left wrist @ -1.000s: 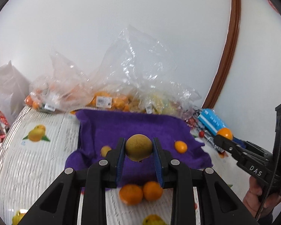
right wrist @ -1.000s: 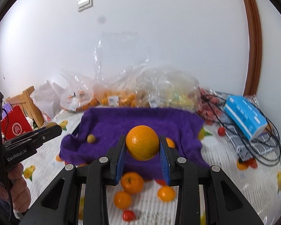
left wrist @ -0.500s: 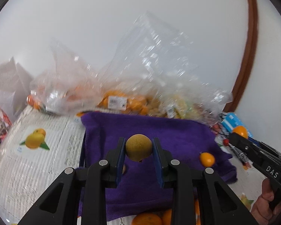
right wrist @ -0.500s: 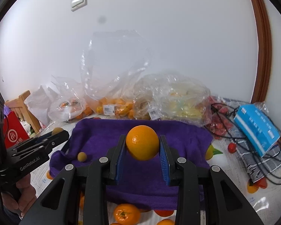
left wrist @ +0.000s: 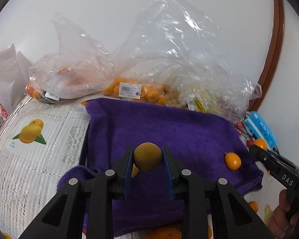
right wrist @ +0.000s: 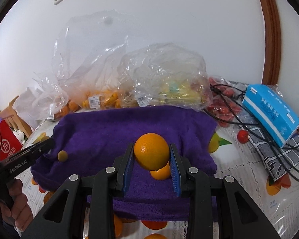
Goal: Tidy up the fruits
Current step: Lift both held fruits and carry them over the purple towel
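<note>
Left gripper (left wrist: pixel 148 160): clenched on brownish-yellow fruit (left wrist: pixel 148 156); purple towel (left wrist: pixel 169 131) beneath, bagged fruit (left wrist: pixel 133 89) beyond. Right gripper (right wrist: pixel 151 157): grasping orange (right wrist: pixel 151 151); another orange (right wrist: pixel 161 172) directly below.

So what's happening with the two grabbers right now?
Left gripper shut on brownish fruit. Right gripper shut on orange. Both over purple towel. Nothing in the way.

Orange (right wrist: pixel 151 151), brownish fruit (left wrist: pixel 147 156), both gripped
</note>
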